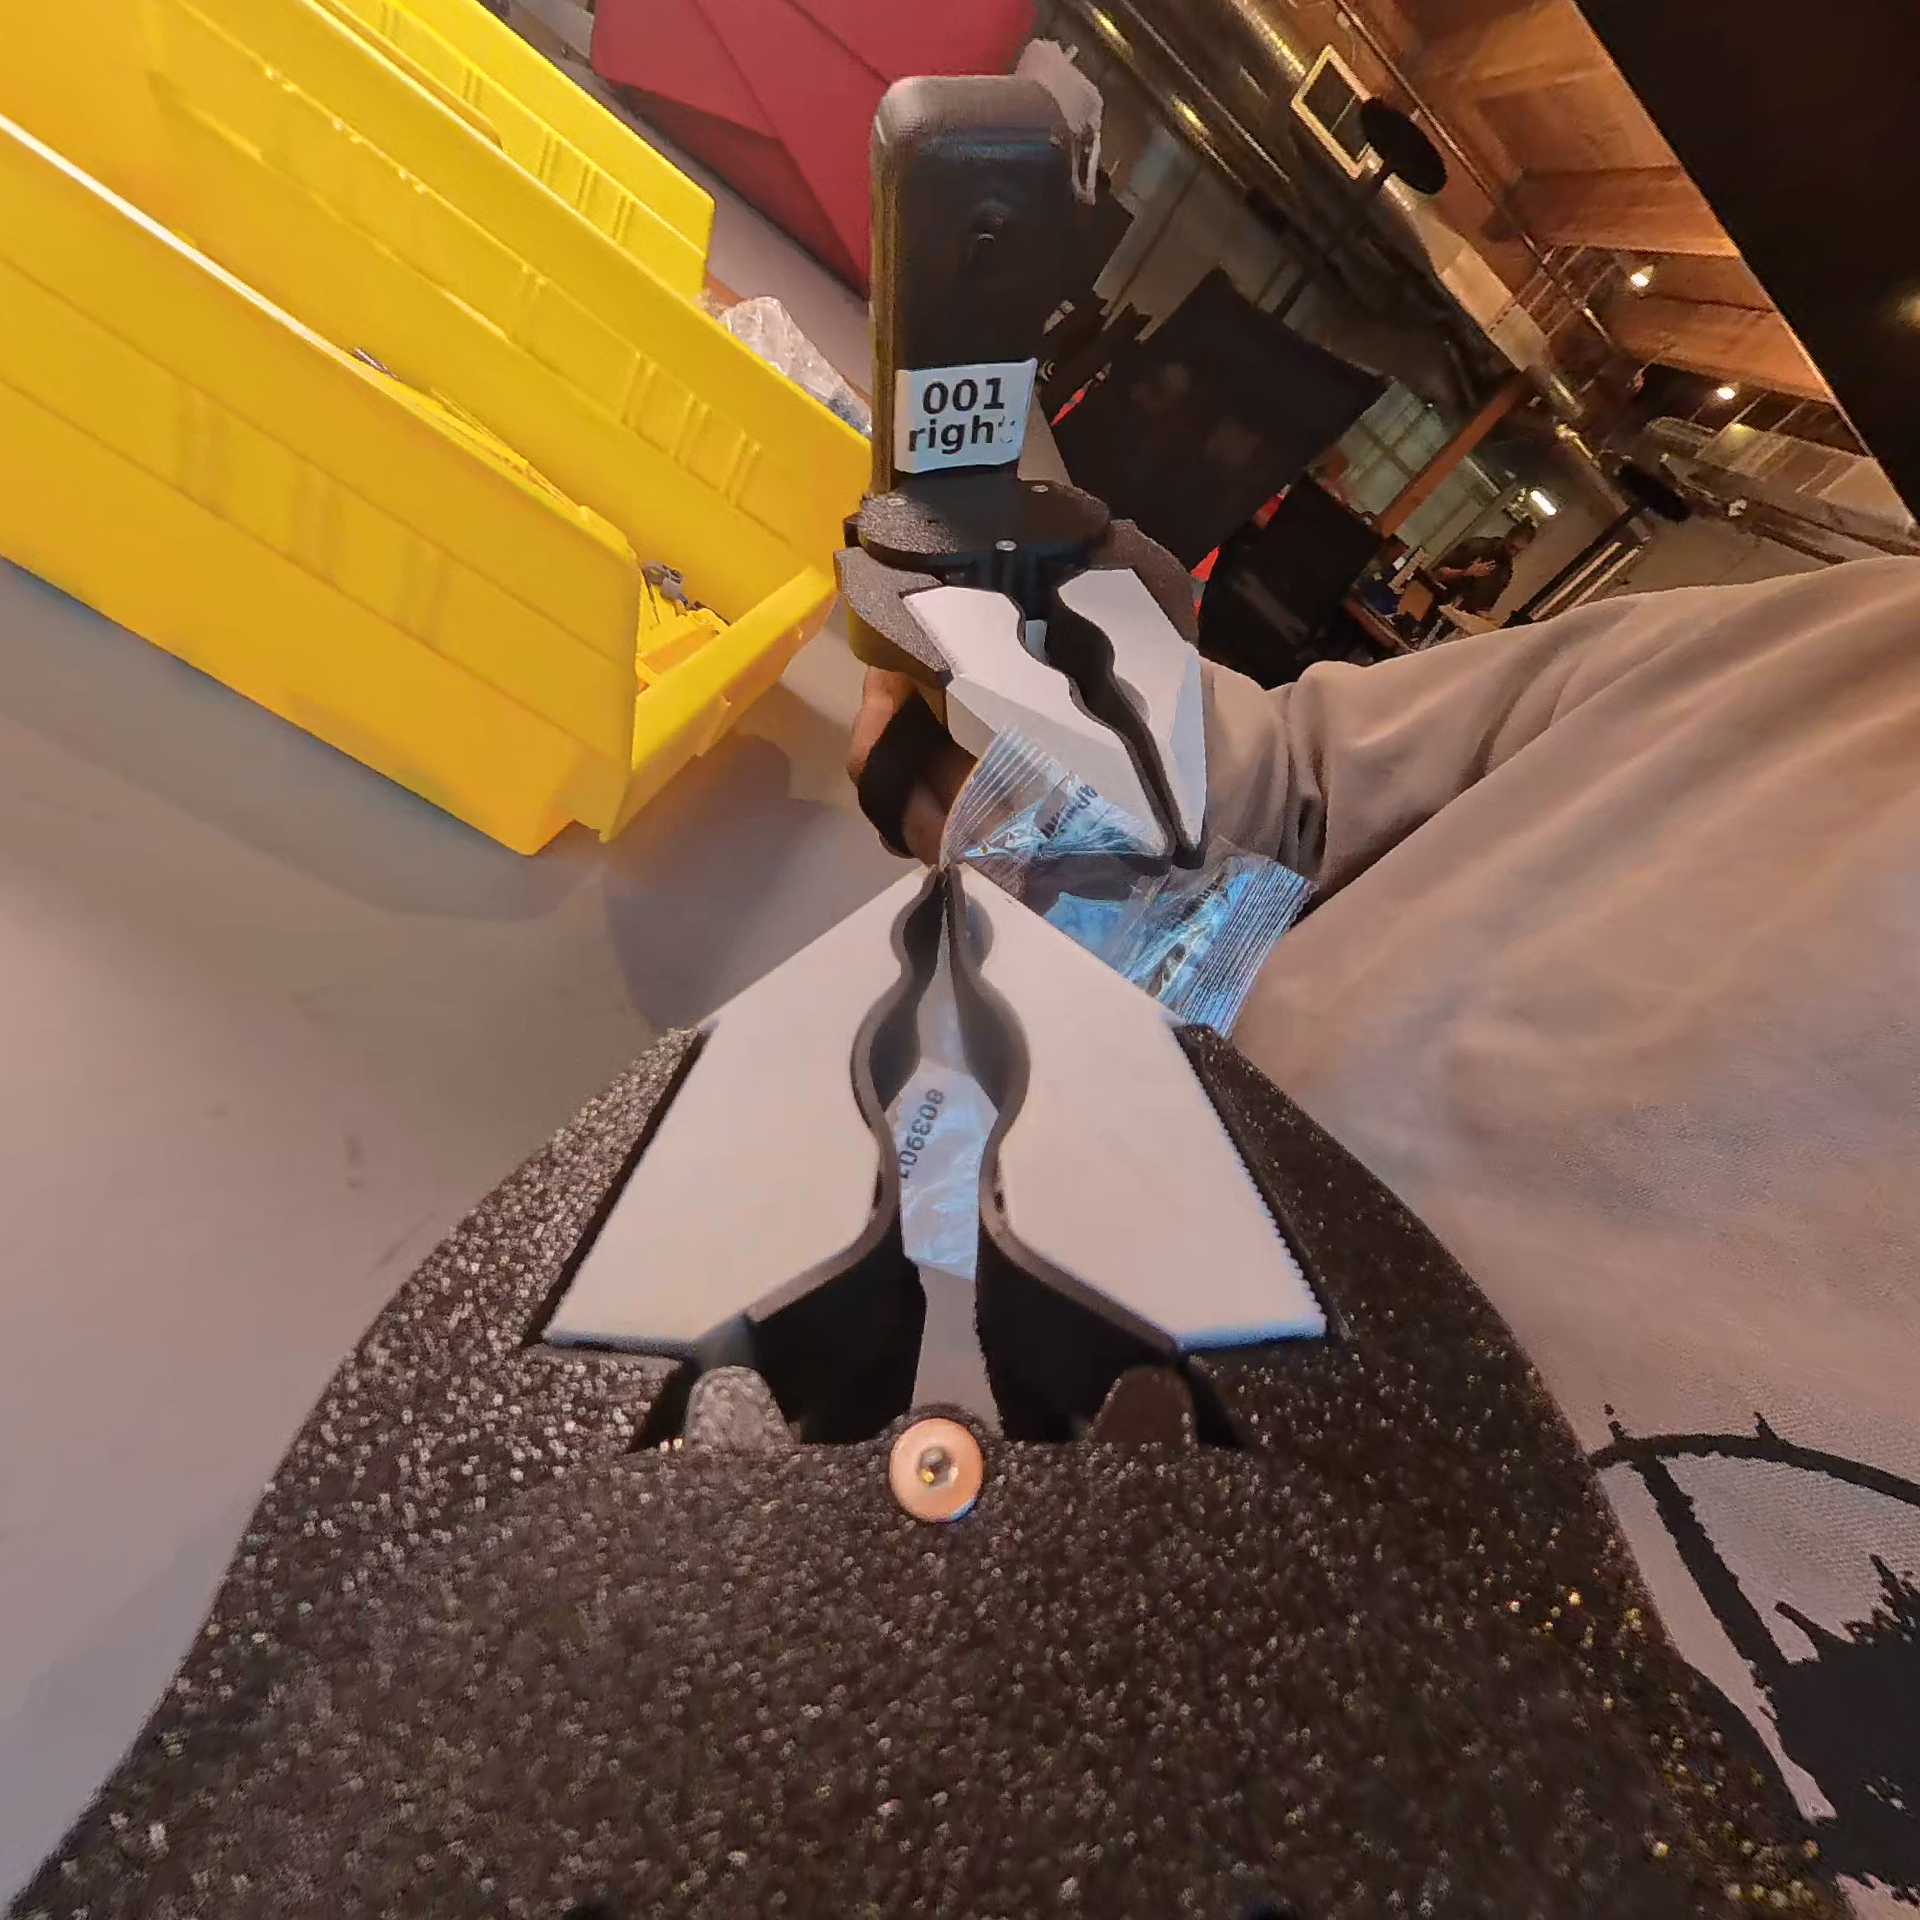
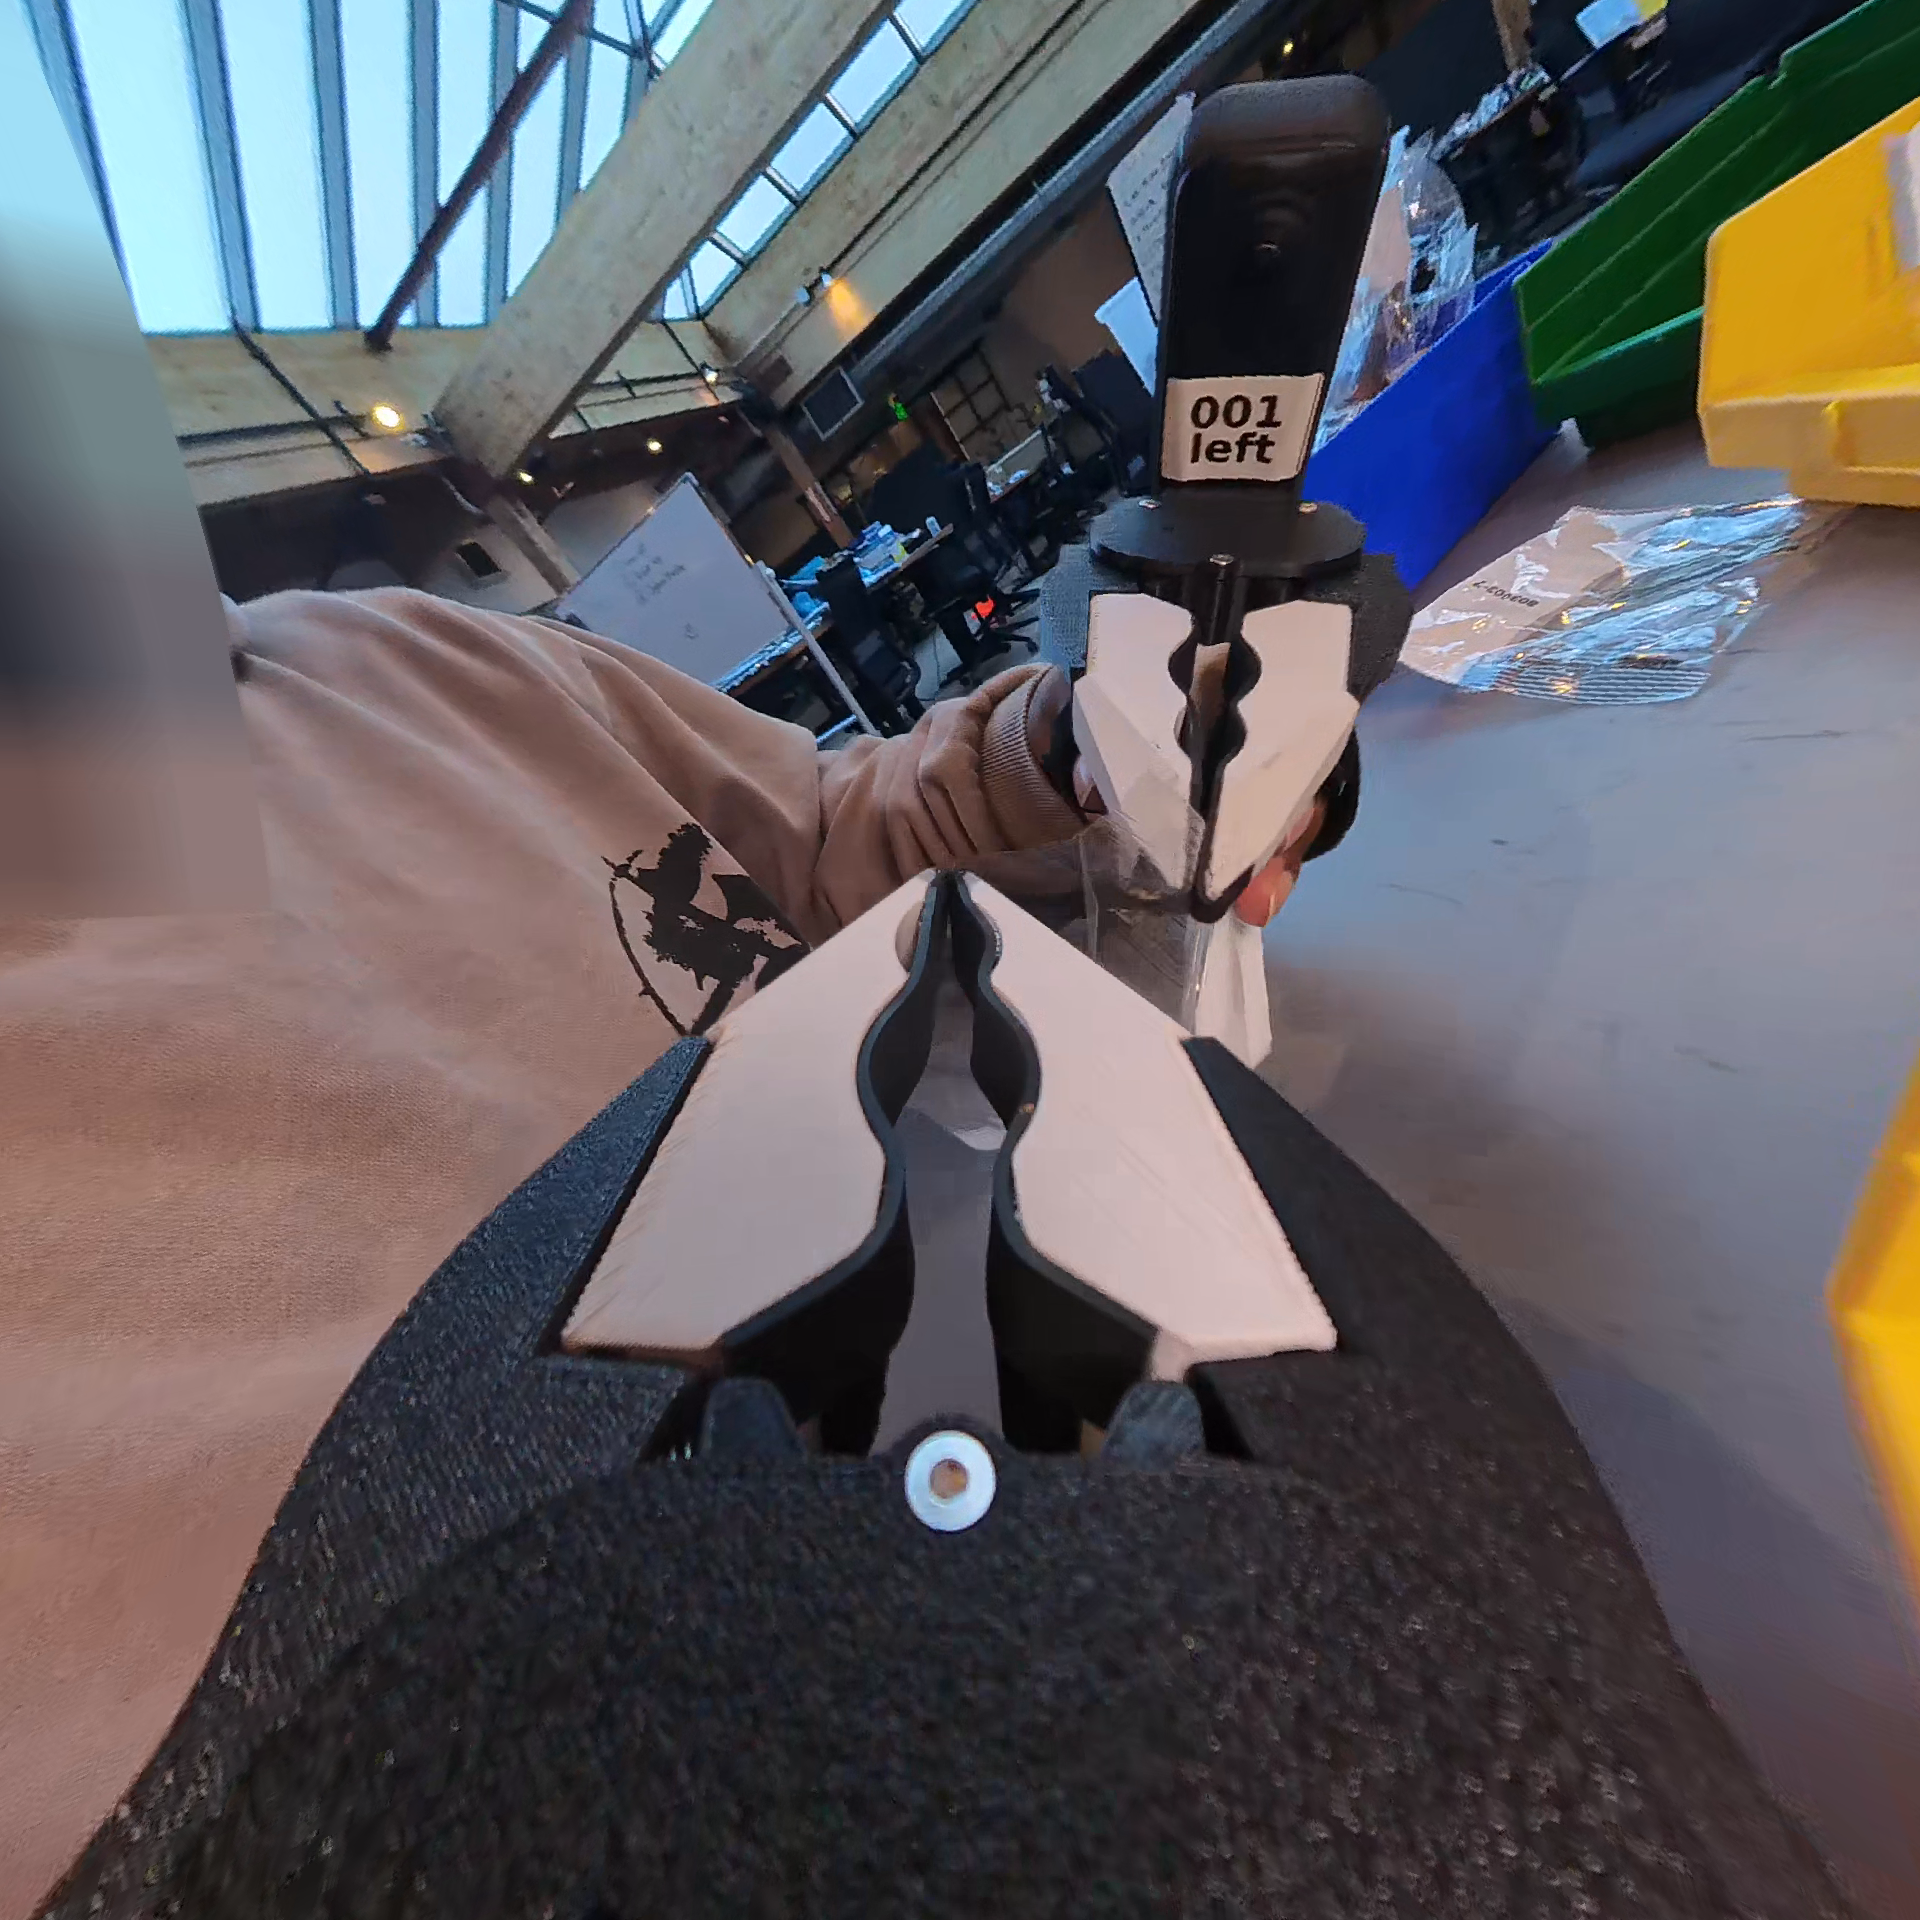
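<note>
Both grippers hold one small clear plastic bag (image 1: 1174, 925) with blue pieces inside, lifted above the grey table (image 1: 260, 1039). My left gripper (image 1: 943, 881) is shut, its tips pinching one crimped corner of the bag; part of the bag shows between its fingers lower down. My right gripper (image 1: 1184, 854) comes in from above, shut on the bag's middle. In the right wrist view my right gripper (image 2: 945, 883) is shut with clear film (image 2: 1143, 935) running from it to the left gripper (image 2: 1210, 906), which is also shut on it. The tips are close together.
Yellow bins (image 1: 312, 436) stand on the left, a red shape (image 1: 810, 104) behind them. The right wrist view shows blue (image 2: 1434, 436), green (image 2: 1662, 260) and yellow bins (image 2: 1818, 312), plus a flat clear bag (image 2: 1600, 603) on the table. A person's beige sleeve (image 1: 1558, 831) is close. Left and right tips are no more than a few centimetres apart.
</note>
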Tool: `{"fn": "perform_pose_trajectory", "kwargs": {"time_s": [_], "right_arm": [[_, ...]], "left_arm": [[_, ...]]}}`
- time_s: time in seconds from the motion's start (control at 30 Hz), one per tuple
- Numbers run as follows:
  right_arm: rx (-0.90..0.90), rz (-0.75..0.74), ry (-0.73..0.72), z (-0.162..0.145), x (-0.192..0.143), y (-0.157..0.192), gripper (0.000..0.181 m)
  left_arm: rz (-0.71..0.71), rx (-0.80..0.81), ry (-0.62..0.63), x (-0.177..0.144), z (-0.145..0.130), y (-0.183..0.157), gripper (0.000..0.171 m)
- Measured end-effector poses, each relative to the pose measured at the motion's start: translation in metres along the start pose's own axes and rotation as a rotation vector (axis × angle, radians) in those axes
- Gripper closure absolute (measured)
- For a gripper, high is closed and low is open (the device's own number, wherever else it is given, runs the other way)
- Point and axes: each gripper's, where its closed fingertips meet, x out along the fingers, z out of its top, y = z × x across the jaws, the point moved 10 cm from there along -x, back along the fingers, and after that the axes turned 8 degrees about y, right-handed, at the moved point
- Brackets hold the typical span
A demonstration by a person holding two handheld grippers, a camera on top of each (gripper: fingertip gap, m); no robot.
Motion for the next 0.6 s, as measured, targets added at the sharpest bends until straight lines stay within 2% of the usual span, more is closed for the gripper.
{"fn": "perform_pose_trajectory", "kwargs": {"time_s": [0.17, 0.4, 0.53, 0.6], "right_arm": [[0.055, 0.046, -0.052, 0.000, -0.003, -0.004, 0.179], [-0.007, 0.012, 0.029, 0.002, -0.005, 0.002, 0.161], [-0.056, 0.007, -0.024, 0.010, -0.016, 0.007, 0.163], [-0.111, -0.054, -0.098, 0.017, -0.027, 0.009, 0.173]], "left_arm": [[0.018, -0.022, 0.034, -0.004, -0.004, 0.006, 0.171], [-0.079, -0.024, 0.020, -0.010, -0.003, 0.004, 0.171], [-0.085, 0.006, 0.042, -0.014, -0.002, 0.001, 0.171], [-0.097, 0.009, 0.037, -0.017, -0.001, 0.000, 0.171]]}}
